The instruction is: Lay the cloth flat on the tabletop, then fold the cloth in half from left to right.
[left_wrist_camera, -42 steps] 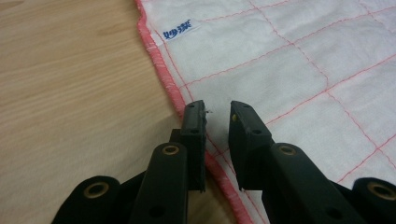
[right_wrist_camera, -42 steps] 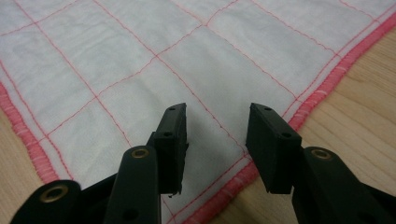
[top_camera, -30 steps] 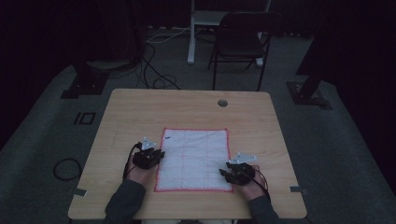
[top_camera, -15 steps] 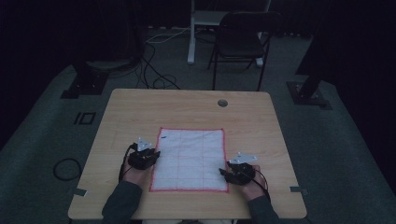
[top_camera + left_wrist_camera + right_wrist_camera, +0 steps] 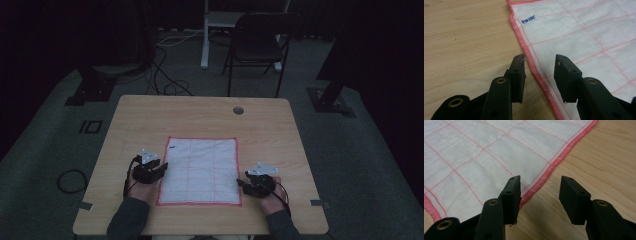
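From the high view, a white cloth (image 5: pixel 201 171) with red grid lines and a red hem lies flat on the near half of the table (image 5: pixel 150 112), its long axis running from the near edge toward the far edge. The left gripper (image 5: pixel 161 168) sits at the cloth's left hem about halfway along it, and the right gripper (image 5: pixel 241 183) sits at the right hem close to the near right corner; each hand is just as near to its own side, so neither has the advantage. In the left gripper view, the left gripper (image 5: pixel 540 67) is released, jaws spread wide, and the red hem (image 5: pixel 534 68) runs up between them, with bare wood under the left jaw and cloth under the right one. A small blue label (image 5: pixel 528 20) lies near the cloth's far corner. In the right gripper view, the right gripper (image 5: pixel 540 192) is likewise released and holds nothing; the hem (image 5: pixel 541 180) passes diagonally between the jaws, cloth to the left, table to the right. A pinch, I judge, needs both grippers lowered onto the hem they straddle.
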The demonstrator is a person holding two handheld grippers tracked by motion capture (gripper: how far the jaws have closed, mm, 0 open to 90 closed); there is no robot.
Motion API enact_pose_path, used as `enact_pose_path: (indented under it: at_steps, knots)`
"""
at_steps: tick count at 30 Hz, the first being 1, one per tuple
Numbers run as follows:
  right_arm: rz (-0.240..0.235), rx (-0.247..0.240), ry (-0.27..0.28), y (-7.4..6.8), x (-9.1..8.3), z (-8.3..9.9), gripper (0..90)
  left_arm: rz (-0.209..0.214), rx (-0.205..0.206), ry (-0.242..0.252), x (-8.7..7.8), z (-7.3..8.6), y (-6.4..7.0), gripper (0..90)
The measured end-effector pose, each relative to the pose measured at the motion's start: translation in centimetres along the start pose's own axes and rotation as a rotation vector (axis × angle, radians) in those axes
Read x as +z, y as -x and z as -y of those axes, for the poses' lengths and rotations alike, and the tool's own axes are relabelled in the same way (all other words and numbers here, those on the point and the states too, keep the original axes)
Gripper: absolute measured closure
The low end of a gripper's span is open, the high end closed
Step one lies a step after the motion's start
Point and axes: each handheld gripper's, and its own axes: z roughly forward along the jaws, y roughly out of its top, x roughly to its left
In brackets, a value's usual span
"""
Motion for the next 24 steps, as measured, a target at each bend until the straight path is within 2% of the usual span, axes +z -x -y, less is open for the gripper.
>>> enact_pose_path:
  at_steps: [2, 7, 11, 12, 18, 24]
  knots:
    - [0.000, 0.000, 0.000, 0.0, 0.0, 0.0, 52.0, 0.000, -0.015, 0.007, -0.4, 0.1, 0.2, 59.9]
    - [0.001, -0.003, -0.001, -0.1, 0.1, 0.0, 52.0, -0.003, -0.023, -0.004, -0.7, 0.4, 0.5, 58.2]
    - [0.003, 0.002, -0.001, 0.0, 0.0, 0.0, 52.0, -0.028, -0.026, -0.022, -0.3, 0.8, 0.7, 57.3]
    - [0.003, 0.004, -0.001, 0.0, 0.0, 0.0, 52.0, -0.031, -0.038, -0.032, -0.2, 0.9, 0.6, 57.3]
    - [0.005, 0.003, -0.001, 0.0, -0.1, 0.1, 52.1, -0.043, -0.041, -0.045, 0.1, 0.9, 0.5, 54.1]
    - [0.004, 0.004, -0.006, 0.0, 0.1, 0.1, 52.2, -0.056, -0.039, -0.038, 0.4, 0.9, 0.6, 50.6]
